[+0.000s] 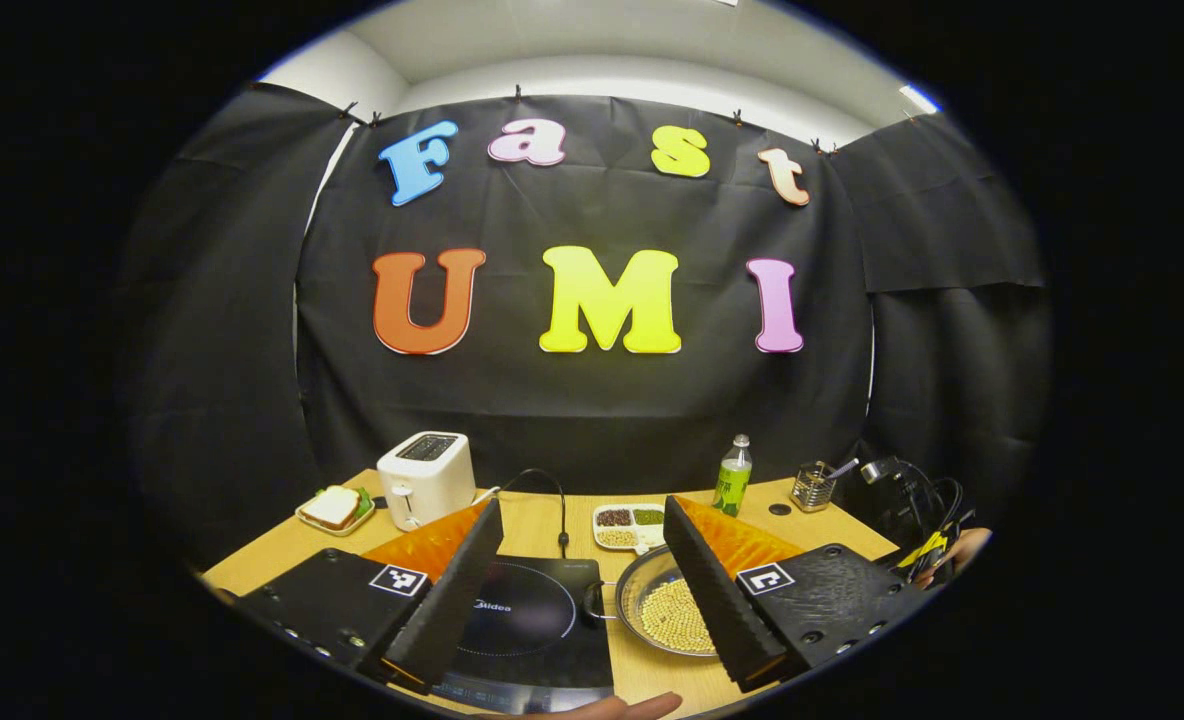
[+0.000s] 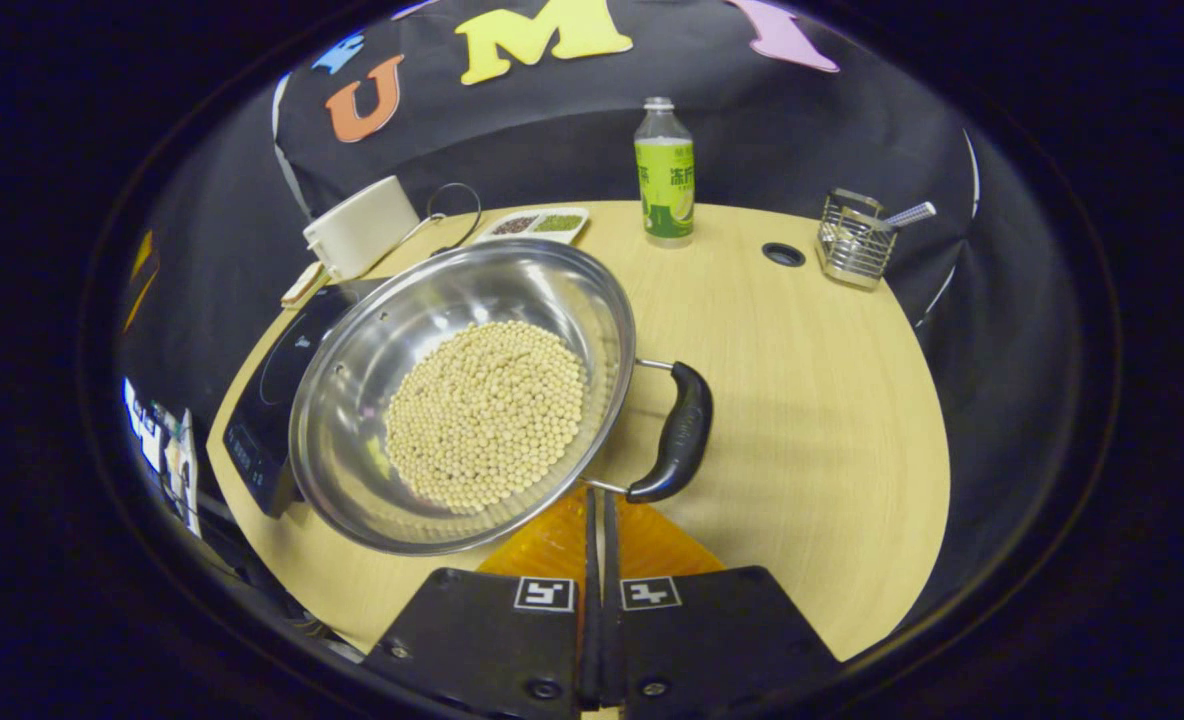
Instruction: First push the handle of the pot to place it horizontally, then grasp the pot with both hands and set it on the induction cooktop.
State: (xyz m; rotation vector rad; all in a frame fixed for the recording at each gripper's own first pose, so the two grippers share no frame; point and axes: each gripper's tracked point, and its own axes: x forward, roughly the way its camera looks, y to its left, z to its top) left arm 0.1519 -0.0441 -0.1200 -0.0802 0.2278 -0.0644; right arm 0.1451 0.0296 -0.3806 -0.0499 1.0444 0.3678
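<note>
Closed fingers of the right gripper [image 2: 597, 520] sit just below the pot [image 2: 352, 400]'s black handle [image 2: 680, 432]; soybeans [image 2: 487, 410] fill the shiny pot. Left gripper [image 1: 582, 580] spread wide.

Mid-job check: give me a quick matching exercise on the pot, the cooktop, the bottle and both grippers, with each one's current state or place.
Things:
1. pot
2. induction cooktop
3. green bottle
4. right gripper
5. left gripper

States:
A. fingers closed together
B. standing upright at the back of the table
C. holding pale beans
D. fingers spread wide
E. black, nothing on it

Pairs: 1-C, 2-E, 3-B, 4-A, 5-D
</note>
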